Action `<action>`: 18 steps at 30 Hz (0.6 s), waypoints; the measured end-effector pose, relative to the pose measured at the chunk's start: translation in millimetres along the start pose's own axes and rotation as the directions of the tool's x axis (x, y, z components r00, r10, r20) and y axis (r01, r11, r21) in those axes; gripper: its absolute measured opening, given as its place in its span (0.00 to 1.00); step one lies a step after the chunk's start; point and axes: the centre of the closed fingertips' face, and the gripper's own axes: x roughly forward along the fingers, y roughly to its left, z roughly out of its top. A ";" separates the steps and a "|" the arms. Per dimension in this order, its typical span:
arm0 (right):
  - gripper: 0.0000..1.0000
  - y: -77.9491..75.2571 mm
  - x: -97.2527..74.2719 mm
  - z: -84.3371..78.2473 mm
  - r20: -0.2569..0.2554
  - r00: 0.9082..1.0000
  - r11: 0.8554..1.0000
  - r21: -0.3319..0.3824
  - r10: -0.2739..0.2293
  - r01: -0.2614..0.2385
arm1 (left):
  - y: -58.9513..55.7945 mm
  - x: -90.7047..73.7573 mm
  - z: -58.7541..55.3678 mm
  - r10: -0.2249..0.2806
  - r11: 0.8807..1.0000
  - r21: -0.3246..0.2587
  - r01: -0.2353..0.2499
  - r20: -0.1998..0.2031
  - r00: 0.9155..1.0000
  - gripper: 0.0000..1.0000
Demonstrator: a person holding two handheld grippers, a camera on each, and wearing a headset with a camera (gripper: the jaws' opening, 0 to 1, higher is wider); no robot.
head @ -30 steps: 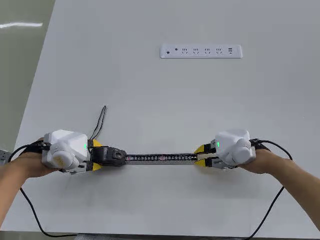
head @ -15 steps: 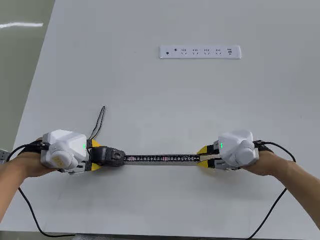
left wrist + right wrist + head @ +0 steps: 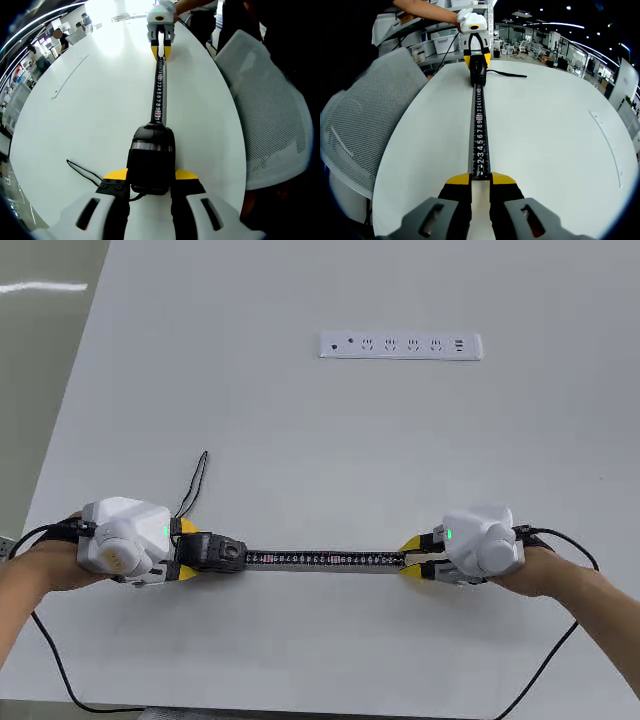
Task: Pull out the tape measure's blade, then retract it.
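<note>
Left gripper, lower left of the head view: jaws shut narrow on the black tape measure case. In the left gripper view the case sits between the yellow pads, its mouth facing away along the jaws. That grip reads as an anchor, giving the pull something to work against.

Right gripper, lower right of the head view: jaws pinched on the free end of the blade. In the right gripper view the blade runs straight up the frame from between the pads to the far case. The two grippers face each other in one line across the lower frame, which probably holds the blade flat and untwisted.

The tape measure lies low on the white table, blade partly drawn, well apart from the power strip in the upper centre. A thin black wrist strap trails from the case toward the frame's middle.

Judgement: the pull-out is under way or near its end; retraction is not yet begun.

Hard to make out:
- End hook is buried between the right jaws.
- Numerals are legible near the right gripper but too small in the head view.
- Case lock or button cannot be told.
- Whether the blade rests on the table or hangs just above it is unclear.
- Cables run off the bottom edge.
- A mesh chair back is cut off at the right of the left gripper view.
</note>
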 end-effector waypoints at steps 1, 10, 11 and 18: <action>0.10 0.5 -0.5 0.0 -0.002 1.000 1.000 -0.001 0.001 -0.001 | -0.2 -0.4 -0.2 0.000 1.000 0.001 0.000 -0.001 1.000 0.27; 0.10 0.3 -4.1 -4.8 -0.015 1.000 1.000 0.008 -0.001 0.001 | -0.8 -1.6 3.0 -0.004 1.000 0.002 0.004 -0.004 1.000 0.28; 0.11 0.4 -3.9 -4.7 -0.016 1.000 1.000 0.007 -0.001 0.001 | -0.9 -1.9 3.1 -0.004 1.000 0.001 0.004 -0.003 1.000 0.28; 0.11 -1.7 -2.9 -3.6 -0.033 0.999 1.000 0.006 -0.006 0.006 | -0.1 -1.1 0.8 -0.005 1.000 -0.004 0.005 -0.004 1.000 0.28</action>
